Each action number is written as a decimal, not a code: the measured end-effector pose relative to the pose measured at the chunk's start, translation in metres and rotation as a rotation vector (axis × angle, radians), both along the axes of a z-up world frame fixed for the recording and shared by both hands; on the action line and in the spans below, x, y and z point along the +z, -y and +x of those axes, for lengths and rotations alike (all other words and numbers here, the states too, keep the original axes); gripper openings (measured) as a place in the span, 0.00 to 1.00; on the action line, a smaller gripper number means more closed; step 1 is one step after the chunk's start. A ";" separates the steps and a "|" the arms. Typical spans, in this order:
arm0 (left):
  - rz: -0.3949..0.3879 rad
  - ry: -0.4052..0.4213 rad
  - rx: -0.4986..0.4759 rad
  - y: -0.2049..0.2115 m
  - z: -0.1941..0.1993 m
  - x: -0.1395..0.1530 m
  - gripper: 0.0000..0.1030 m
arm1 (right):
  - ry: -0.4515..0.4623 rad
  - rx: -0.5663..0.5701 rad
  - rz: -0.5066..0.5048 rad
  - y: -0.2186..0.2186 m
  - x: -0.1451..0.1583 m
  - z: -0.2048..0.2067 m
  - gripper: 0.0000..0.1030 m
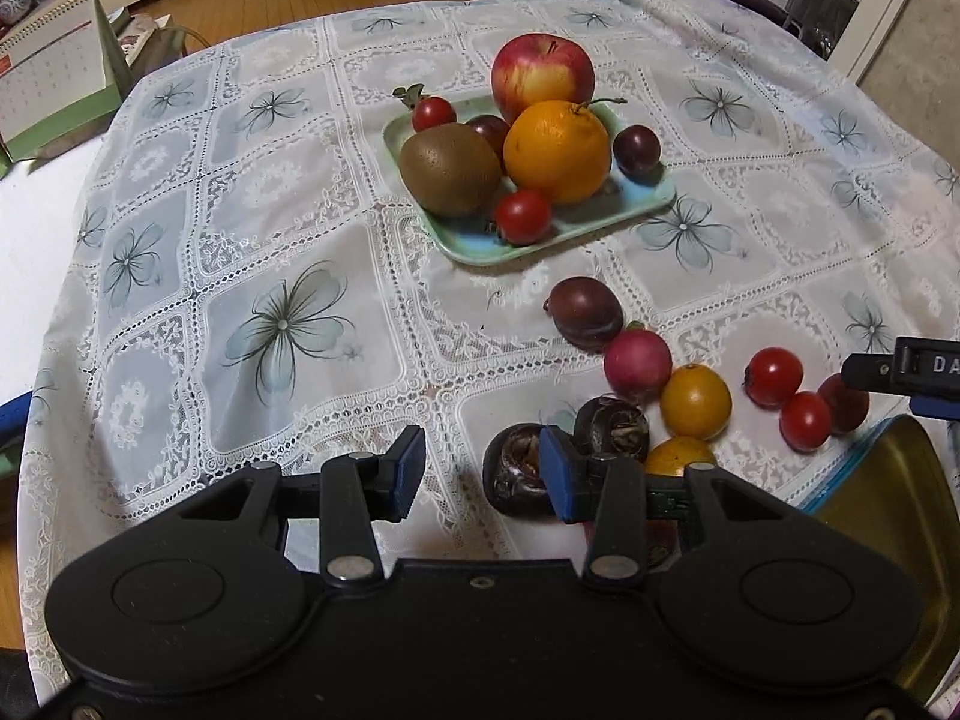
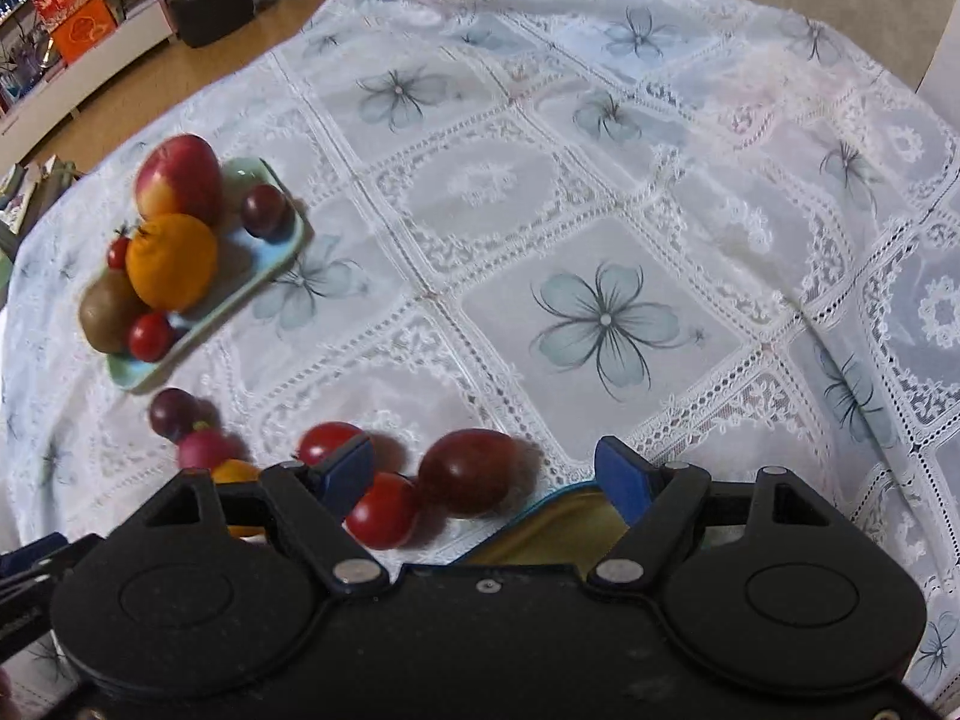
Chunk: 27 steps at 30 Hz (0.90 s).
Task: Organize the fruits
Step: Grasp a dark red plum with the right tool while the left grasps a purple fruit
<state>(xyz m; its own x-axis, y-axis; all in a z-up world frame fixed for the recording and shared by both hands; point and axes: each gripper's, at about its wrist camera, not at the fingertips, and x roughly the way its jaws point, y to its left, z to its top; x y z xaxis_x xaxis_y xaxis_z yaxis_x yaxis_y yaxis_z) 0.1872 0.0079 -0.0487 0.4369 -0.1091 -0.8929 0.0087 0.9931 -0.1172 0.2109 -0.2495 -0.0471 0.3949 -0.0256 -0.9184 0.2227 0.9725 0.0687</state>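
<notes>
Tray: a pale green tray (image 1: 645, 204) sits at upper centre of the left wrist view, on the lace cloth (image 1: 270, 228) over the tabletop.
Tray contents: one apple (image 1: 543, 75), one orange (image 1: 557, 151), one kiwi (image 1: 449, 169), two cherry tomatoes (image 1: 523, 216), and two dark plums (image 1: 637, 150).
Tin: a gold-lined tin (image 1: 894, 516) with a blue rim lies at the lower right edge of the left wrist view; what it holds cannot be seen.
Loose fruit: at lower right of the left wrist view lie a dark plum (image 1: 585, 312), a pink radish-like ball (image 1: 637, 363), two small oranges (image 1: 696, 401), two dark brown chestnut-like pieces (image 1: 612, 427), two more cherry tomatoes (image 1: 774, 377), and a dark red tomato (image 1: 849, 403).
Left tool: the left tool (image 1: 483, 471) has its blue pads apart and empty; the nearer chestnut-like piece lies just behind its right pad.
Right tool: the right tool (image 2: 489, 477) is spread wide and holds nothing; a cherry tomato (image 2: 381, 510) and the dark red tomato (image 2: 471, 471) lie between its pads, with the tin's rim below.
</notes>
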 end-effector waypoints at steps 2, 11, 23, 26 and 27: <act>-0.006 -0.003 -0.002 0.000 0.000 -0.001 0.49 | 0.000 0.003 -0.007 0.002 -0.006 0.003 0.79; -0.015 -0.008 -0.012 -0.001 -0.002 -0.003 0.49 | 0.021 0.076 -0.050 -0.006 -0.024 0.008 0.79; -0.039 0.000 -0.017 -0.004 -0.001 -0.002 0.49 | 0.031 0.215 -0.031 -0.018 -0.020 0.003 0.42; -0.054 -0.008 -0.030 -0.002 -0.001 -0.003 0.49 | -0.018 0.239 -0.036 -0.025 -0.027 0.005 0.42; -0.059 -0.012 -0.036 -0.001 -0.001 -0.004 0.49 | -0.041 0.246 -0.048 -0.027 -0.032 0.005 0.42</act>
